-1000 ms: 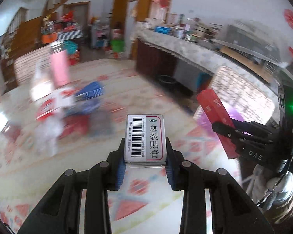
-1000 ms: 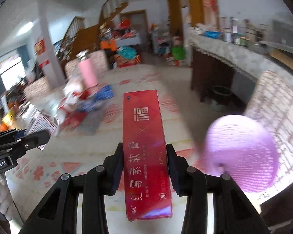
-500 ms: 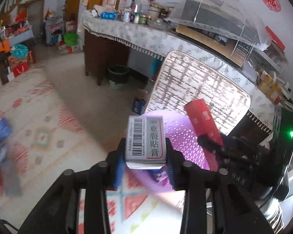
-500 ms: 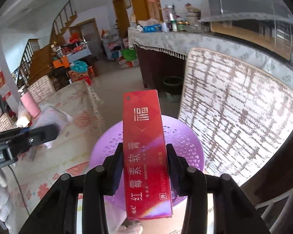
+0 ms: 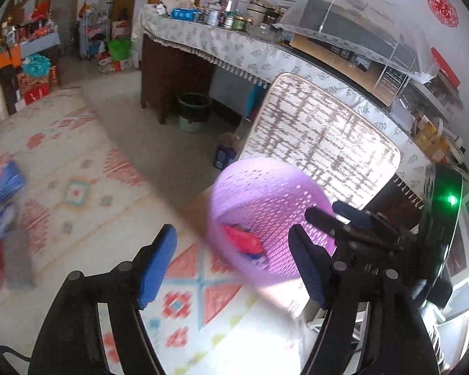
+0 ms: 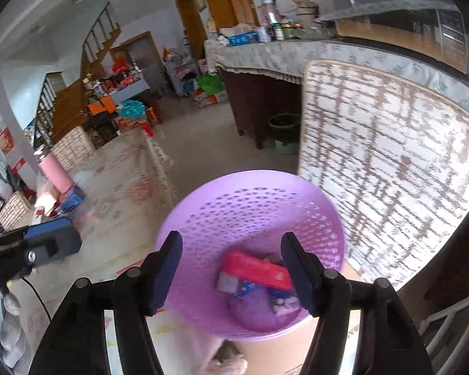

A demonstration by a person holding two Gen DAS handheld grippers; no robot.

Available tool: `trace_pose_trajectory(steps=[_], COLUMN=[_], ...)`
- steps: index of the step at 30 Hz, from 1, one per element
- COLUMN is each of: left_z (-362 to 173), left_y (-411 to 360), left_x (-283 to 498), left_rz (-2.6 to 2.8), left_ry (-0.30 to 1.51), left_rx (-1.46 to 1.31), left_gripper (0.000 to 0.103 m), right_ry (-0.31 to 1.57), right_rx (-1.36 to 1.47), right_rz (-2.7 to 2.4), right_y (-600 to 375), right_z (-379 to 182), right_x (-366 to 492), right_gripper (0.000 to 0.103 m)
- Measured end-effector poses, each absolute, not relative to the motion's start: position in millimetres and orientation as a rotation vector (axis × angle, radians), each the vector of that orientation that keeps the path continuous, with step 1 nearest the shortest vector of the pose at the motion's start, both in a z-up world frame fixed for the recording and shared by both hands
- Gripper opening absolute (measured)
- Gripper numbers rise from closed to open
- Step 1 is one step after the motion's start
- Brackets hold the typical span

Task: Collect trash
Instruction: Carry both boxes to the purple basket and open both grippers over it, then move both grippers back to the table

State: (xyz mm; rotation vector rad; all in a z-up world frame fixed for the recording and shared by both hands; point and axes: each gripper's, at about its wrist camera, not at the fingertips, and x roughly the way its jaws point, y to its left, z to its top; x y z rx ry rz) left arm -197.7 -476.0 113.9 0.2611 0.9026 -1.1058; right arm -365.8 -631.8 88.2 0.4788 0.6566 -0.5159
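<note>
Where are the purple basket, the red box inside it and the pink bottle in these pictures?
purple basket (image 6: 253,200): right wrist view, perforated inner wall.
red box (image 6: 256,268): right wrist view, middle of its top face, inside the basket.
pink bottle (image 6: 53,175): right wrist view, middle of its body.

Hardly any writing can be read here. A red round paper-cut (image 5: 441,8) on the wall carries a character, perhaps 福, though it is too small to be sure. The red carton (image 6: 257,269) in the purple basket (image 6: 250,200) shows only blurred print, and the cardboard box (image 6: 292,367) under it bears cut-off, unreadable letters.
</note>
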Motion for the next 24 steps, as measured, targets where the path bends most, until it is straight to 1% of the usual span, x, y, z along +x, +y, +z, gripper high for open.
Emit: trace_pose_trajectory(steps=[6,11,15,17,19,24], left_z=[120,127,128,125,119,87], left_y=[-382,-287,-188,-139,-96,-27], left_x=[-179,-139,-74,-40,-5,73], left_rz=[-1.027,-0.848,-0.604,-0.481,-0.356,-0.238], left_ry=[0.896,0.849,0.886,0.899,0.904,0.992], left_rx=[0.219,0.184,0.062,-0.007,-0.054,-0.255], left_gripper=[0.073,0.073,0.074,0.079,0.082,0.084], right_ry=[0.667,0.687,0.715,0.728,0.734,0.766], right_rx=[0.439,0.395,0.372,0.361,0.352,0.359], right_rz=[-0.415,-0.318,-0.242,-0.2,-0.172,-0.111], right_y=[-582,-531,-490,-469,-451,-418], right_z=[95,95,90,87,85,72], right_x=[-343,-313,-287,-273,-261,-221], right_gripper=[0.07,0.071,0.071,0.071,0.071,0.072])
